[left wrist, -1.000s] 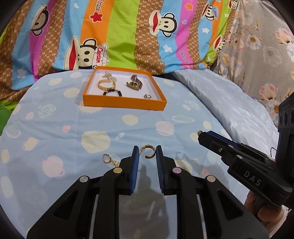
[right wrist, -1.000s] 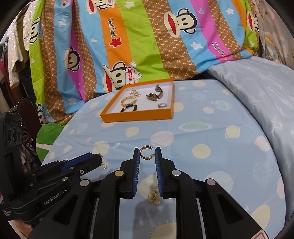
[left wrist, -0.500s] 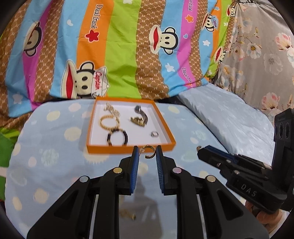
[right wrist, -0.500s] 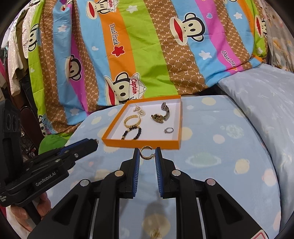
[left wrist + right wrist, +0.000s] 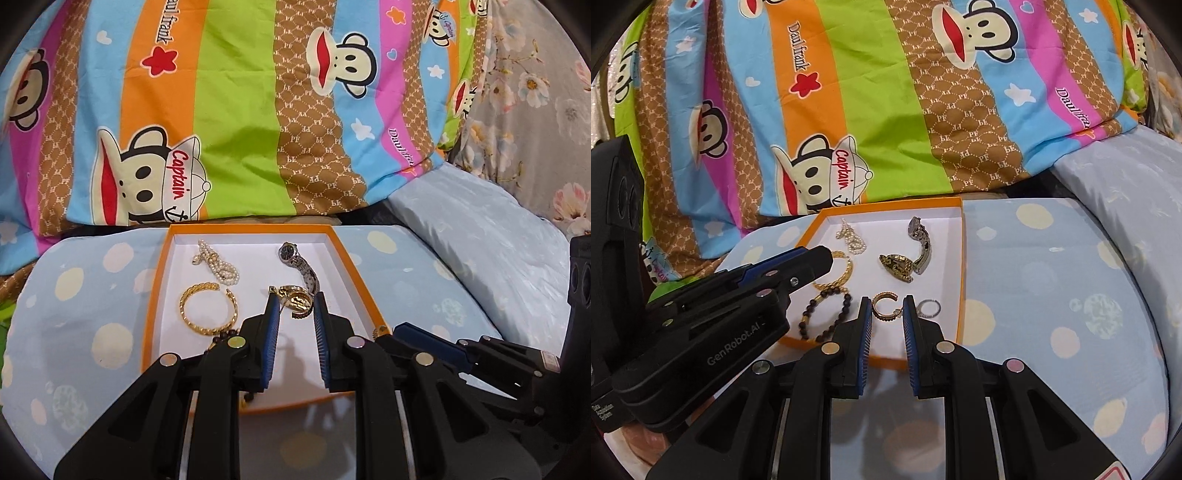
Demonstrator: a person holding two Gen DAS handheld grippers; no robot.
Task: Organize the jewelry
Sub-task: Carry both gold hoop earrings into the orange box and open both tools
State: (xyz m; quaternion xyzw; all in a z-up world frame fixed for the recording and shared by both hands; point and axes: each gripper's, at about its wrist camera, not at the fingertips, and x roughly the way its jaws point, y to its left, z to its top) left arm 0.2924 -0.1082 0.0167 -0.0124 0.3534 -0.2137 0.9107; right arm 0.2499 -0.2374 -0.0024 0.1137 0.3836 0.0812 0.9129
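I see my right tongs [image 5: 887, 311] clenched on a gold hoop earring [image 5: 885, 306] above the orange tray [image 5: 962, 273]; left tongs [image 5: 295, 304] grasp another earring [image 5: 297, 301]. A watch [image 5: 921, 242] lies at one o'clock, a beaded bracelet [image 5: 824, 314] at nine.

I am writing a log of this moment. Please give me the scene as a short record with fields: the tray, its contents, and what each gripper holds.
tray: orange box with white floor, on a blue dotted sheet
contents: pearl strand, gold bangle, dark bead bracelet, watch, silver ring
left gripper: shut on a gold hoop earring, over the tray
right gripper: shut on a gold open hoop, over the tray's near edge
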